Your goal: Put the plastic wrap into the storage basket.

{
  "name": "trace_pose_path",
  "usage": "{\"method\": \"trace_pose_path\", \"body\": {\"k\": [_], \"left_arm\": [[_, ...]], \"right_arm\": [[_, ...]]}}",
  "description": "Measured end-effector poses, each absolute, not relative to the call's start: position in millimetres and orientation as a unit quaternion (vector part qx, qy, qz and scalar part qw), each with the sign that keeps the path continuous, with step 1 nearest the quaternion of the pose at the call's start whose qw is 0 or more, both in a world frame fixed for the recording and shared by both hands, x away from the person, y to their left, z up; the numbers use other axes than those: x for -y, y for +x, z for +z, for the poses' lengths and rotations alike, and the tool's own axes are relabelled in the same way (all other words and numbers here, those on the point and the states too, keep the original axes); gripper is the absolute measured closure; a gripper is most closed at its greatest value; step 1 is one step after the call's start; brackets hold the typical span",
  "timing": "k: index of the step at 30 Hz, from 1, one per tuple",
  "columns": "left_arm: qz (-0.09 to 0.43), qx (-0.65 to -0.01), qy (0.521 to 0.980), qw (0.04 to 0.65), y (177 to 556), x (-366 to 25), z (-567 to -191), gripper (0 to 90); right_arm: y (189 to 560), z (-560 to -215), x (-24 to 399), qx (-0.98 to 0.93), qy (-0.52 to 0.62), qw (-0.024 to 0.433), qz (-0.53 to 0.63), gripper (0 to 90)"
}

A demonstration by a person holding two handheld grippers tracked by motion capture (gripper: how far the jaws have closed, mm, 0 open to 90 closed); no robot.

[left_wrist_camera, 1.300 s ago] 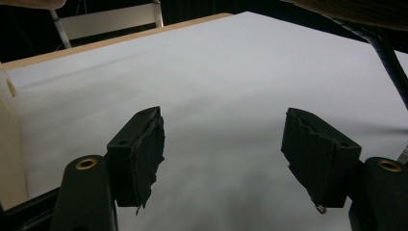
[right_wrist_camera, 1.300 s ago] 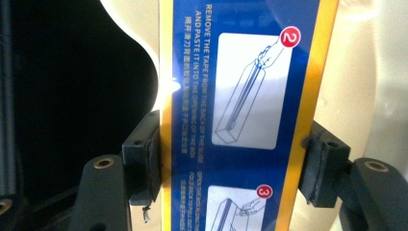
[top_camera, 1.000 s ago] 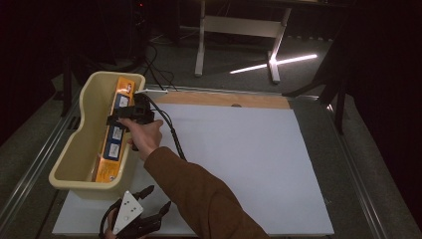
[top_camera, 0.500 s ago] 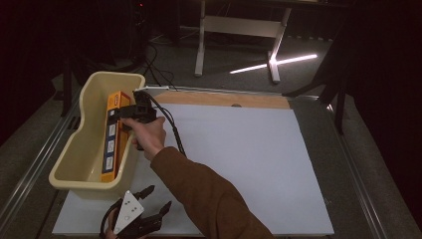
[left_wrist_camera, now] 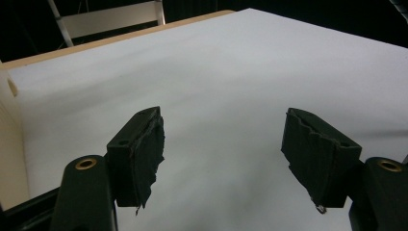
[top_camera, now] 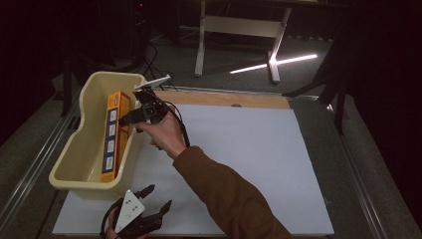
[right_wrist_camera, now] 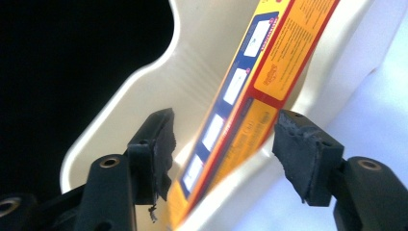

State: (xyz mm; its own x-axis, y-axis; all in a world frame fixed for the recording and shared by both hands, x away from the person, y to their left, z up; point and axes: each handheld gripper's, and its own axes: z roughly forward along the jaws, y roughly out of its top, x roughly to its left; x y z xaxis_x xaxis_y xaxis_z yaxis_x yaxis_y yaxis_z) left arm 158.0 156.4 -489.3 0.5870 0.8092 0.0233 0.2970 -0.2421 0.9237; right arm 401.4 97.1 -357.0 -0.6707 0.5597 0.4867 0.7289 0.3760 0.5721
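Observation:
A cream plastic tub [top_camera: 64,164] stands at the table's left. Inside it an orange and blue box [top_camera: 113,134] leans on edge against the right wall. My right gripper [top_camera: 127,119] hovers over the tub's right rim, pointing left at the box. In the right gripper view the right gripper [right_wrist_camera: 223,149] has its jaws apart; they have just been closing a little, and the box [right_wrist_camera: 269,72] lies beyond them inside the tub [right_wrist_camera: 144,91], untouched. My left gripper [top_camera: 159,195] rests low at the near edge; in its own view the left gripper [left_wrist_camera: 223,144] stands open above bare white sheet.
A white sheet [top_camera: 239,149] covers the table, with a wooden strip [top_camera: 224,98] along its far edge. Metal rails [top_camera: 30,174] run down the left side. A brown sleeve [top_camera: 224,194] crosses the near middle. White desk legs [top_camera: 239,27] stand on the floor behind.
The right gripper has lifted out of the tub and drawn back to the right, off the box. The box now leans steeper against the tub's wall. The left gripper has stayed put.

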Motion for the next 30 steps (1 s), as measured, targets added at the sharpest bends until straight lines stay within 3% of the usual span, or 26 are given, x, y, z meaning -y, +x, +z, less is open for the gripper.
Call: {"method": "trace_pose_path", "body": {"k": [10, 17, 30], "left_arm": [[0.264, -0.373, 0.746, 0.485, 159.1, -155.1, -488.7, 31.0], [0.266, -0.376, 0.745, 0.482, 158.8, -154.6, -488.9, 31.0], [0.269, -0.405, 0.74, 0.464, 162.5, -158.0, -490.9, 31.3]], "right_arm": [[382.9, -365.9, -56.7, 0.86, -0.331, 0.029, -0.388, 38.7], [372.9, -374.1, -11.9, 0.865, -0.318, 0.001, -0.388, 36.4], [336.5, -418.6, 77.6, 0.869, -0.278, -0.076, -0.402, 32.6]]}}
